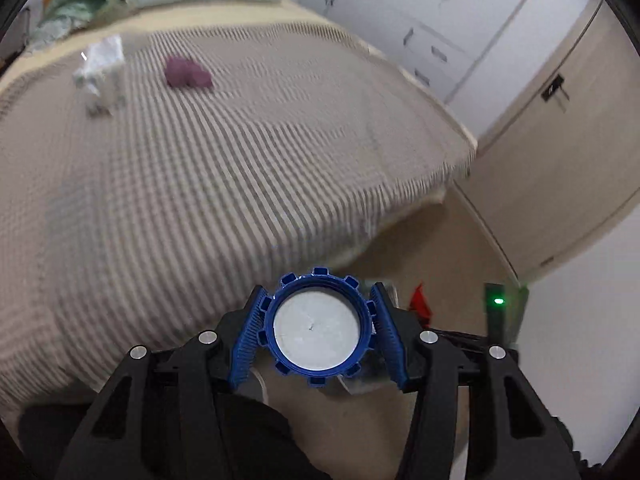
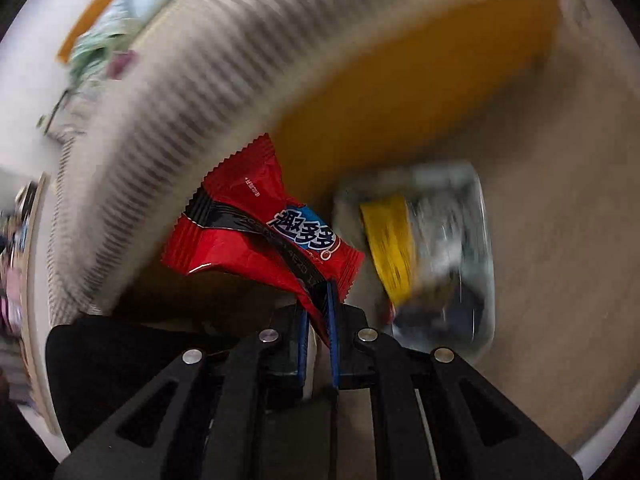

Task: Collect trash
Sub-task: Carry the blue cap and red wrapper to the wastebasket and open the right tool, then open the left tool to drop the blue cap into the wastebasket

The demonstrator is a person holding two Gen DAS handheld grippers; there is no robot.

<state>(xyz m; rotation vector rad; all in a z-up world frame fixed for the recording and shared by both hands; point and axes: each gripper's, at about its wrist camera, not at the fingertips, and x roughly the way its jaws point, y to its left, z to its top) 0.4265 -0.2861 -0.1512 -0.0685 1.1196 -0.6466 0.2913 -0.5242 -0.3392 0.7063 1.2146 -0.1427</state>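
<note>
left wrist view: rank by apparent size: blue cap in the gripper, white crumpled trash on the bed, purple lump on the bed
1. blue cap, largest in the frame, though it sits right at the lens between the left gripper fingers, so its true size is unsure.
2. white crumpled trash, blurred.
3. purple lump, somewhat smaller than the white piece and at a similar distance.

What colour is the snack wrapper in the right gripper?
Red, with a black band and a blue-and-white logo: the snack wrapper shows best in the right wrist view.
</note>
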